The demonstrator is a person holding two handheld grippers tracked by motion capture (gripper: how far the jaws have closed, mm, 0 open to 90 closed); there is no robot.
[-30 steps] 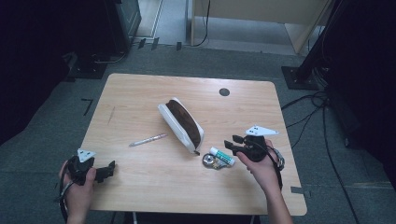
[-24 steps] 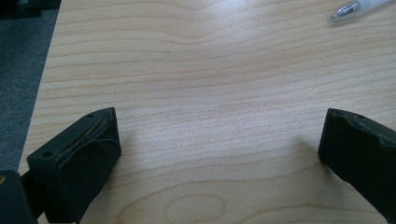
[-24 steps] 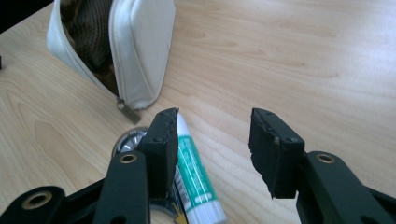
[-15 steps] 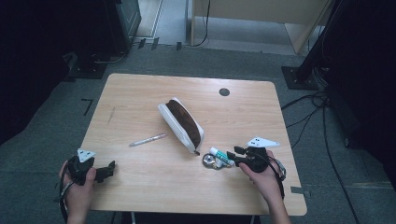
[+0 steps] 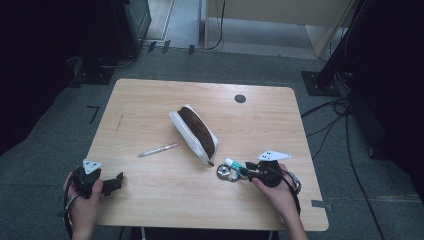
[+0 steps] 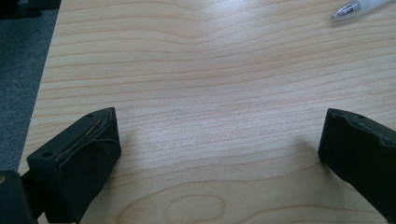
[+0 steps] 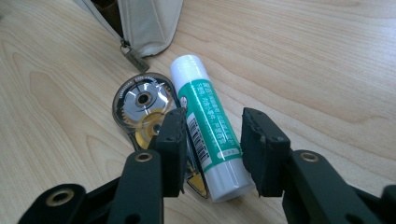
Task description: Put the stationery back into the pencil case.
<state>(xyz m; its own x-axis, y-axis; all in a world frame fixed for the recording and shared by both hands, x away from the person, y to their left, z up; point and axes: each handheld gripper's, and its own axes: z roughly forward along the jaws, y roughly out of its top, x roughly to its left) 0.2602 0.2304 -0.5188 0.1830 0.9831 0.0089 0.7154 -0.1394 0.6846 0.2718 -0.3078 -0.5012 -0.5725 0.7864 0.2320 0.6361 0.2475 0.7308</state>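
A green-and-white glue stick (image 7: 210, 126) lies flat on the wooden table (image 5: 150, 100), against a round correction-tape dispenser (image 7: 140, 100). My right gripper (image 7: 215, 140) is low over the table with one jaw on each side of the stick. Its jaws have just been closing and stand very near the stick's sides, with a thin gap on the right. In the high view the right gripper (image 5: 245, 170) is at the stick (image 5: 234, 163) and dispenser (image 5: 227, 172), front right. My left gripper (image 5: 119, 180) rests open at the front left corner, and between its jaws (image 6: 219, 149) is bare wood.
An open white pencil case (image 5: 195, 132) with a dark inside lies slantwise mid-table; its zip pull (image 7: 133, 58) is just beyond the dispenser. A pen (image 5: 158, 149) lies left of the case, its tip (image 6: 359, 7) ahead of the left gripper. A black round spot (image 5: 240, 98) marks the far side.
The right gripper has come down and slightly left onto the glue stick, and its jaws have narrowed around it. The left gripper has stayed where it was.
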